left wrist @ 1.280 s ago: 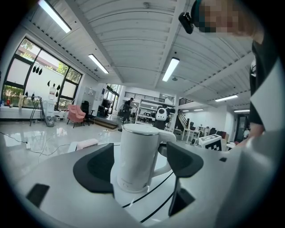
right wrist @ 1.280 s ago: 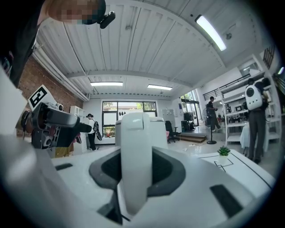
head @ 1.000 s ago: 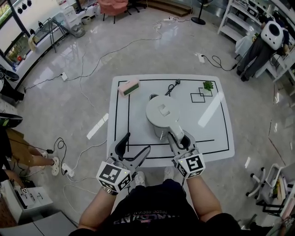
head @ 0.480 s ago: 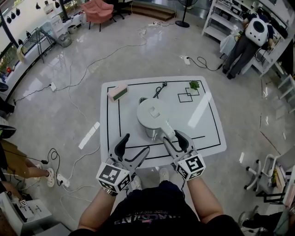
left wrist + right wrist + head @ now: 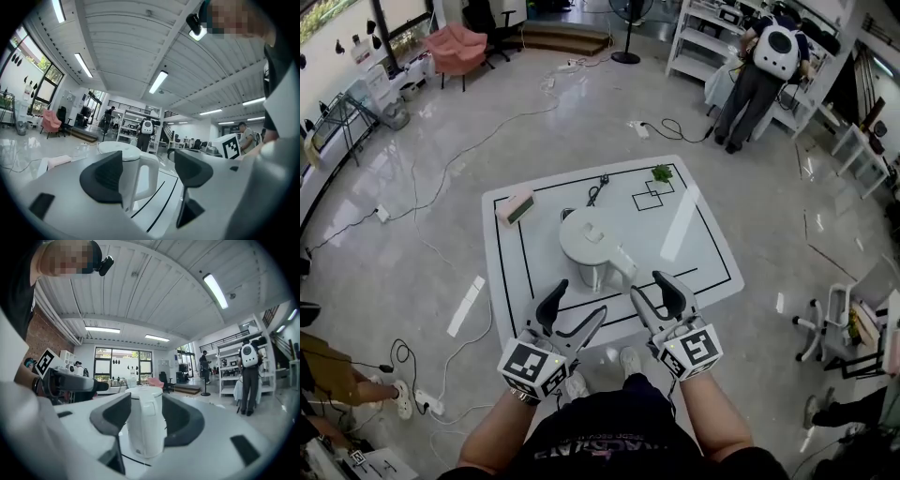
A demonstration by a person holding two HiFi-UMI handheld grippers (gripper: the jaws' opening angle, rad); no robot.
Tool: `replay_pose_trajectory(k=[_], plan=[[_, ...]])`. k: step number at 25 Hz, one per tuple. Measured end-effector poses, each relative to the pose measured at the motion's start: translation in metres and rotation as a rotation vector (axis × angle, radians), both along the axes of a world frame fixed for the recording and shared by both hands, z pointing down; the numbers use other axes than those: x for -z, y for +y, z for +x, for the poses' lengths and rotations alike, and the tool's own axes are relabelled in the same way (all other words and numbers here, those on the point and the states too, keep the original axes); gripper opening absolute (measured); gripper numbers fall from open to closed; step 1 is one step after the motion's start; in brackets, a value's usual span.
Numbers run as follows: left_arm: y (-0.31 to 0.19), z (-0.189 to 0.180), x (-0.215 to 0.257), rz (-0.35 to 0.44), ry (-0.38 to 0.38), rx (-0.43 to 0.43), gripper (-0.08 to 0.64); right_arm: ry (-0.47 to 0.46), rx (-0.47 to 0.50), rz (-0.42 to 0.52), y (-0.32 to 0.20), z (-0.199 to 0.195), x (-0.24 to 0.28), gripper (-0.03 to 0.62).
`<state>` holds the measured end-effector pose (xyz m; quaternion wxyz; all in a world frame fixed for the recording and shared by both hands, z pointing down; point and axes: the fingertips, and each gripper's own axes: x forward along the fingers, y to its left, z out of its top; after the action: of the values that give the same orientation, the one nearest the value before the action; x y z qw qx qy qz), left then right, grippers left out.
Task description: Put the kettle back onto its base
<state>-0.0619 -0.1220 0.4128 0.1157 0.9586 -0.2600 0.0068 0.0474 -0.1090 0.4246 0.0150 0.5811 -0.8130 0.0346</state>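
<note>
A white electric kettle stands upright in the middle of the white table, its handle pointing toward me. Its base is hidden beneath it. My right gripper hovers just short of the handle; its jaws have just been opening and nothing is between them. In the right gripper view the kettle stands a little beyond the right gripper. My left gripper is open at the table's near edge, apart from the kettle, which shows ahead of the left gripper.
A black cord runs from behind the kettle to the far edge. A pink and green block lies at the far left, a small green sprig at the far right. Cables and a power strip lie on the floor.
The right gripper has let go of the kettle's handle, opened and drawn back toward me. The left gripper has also pulled back slightly. The kettle has stayed where it was.
</note>
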Motion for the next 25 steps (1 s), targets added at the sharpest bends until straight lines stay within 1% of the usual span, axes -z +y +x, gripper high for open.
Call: replay_pose_trajectory(k=[3, 5, 6, 8, 9, 10, 11, 15, 19, 22, 25], plan=[[0.001, 0.000, 0.004, 0.009, 0.012, -0.041, 0.326, 0.011, -0.042, 0.016, 0.005, 0.000, 0.012, 0.190], [0.002, 0.000, 0.004, 0.011, 0.016, -0.068, 0.289, 0.024, -0.056, 0.011, 0.009, -0.001, 0.015, 0.189], [0.003, -0.001, 0.005, 0.015, 0.019, -0.079, 0.254, 0.034, -0.064, 0.005, 0.011, -0.002, 0.016, 0.171], [0.003, -0.002, 0.009, 0.025, 0.034, -0.092, 0.154, 0.053, -0.084, 0.000, 0.016, -0.002, 0.016, 0.122], [0.003, -0.003, 0.011, 0.025, 0.046, -0.093, 0.106, 0.060, -0.095, 0.001, 0.018, -0.002, 0.017, 0.088], [0.003, -0.003, 0.013, 0.021, 0.058, -0.095, 0.023, 0.067, -0.103, 0.003, 0.020, -0.002, 0.018, 0.040], [0.003, -0.002, 0.013, 0.014, 0.067, -0.101, 0.005, 0.076, -0.107, 0.004, 0.021, -0.002, 0.019, 0.002], [0.006, 0.008, 0.013, 0.012, 0.069, -0.111, 0.003, 0.129, -0.094, 0.002, 0.022, 0.002, 0.023, 0.002], [0.007, 0.022, 0.011, 0.020, 0.055, -0.083, 0.003, 0.145, -0.057, 0.000, 0.015, 0.016, 0.024, 0.002], [0.009, 0.033, 0.010, 0.019, 0.046, -0.035, 0.003, 0.146, -0.009, -0.005, 0.011, 0.027, 0.024, 0.002], [0.007, 0.046, 0.011, 0.020, 0.030, 0.044, 0.003, 0.142, 0.055, -0.009, 0.005, 0.043, 0.022, 0.002]])
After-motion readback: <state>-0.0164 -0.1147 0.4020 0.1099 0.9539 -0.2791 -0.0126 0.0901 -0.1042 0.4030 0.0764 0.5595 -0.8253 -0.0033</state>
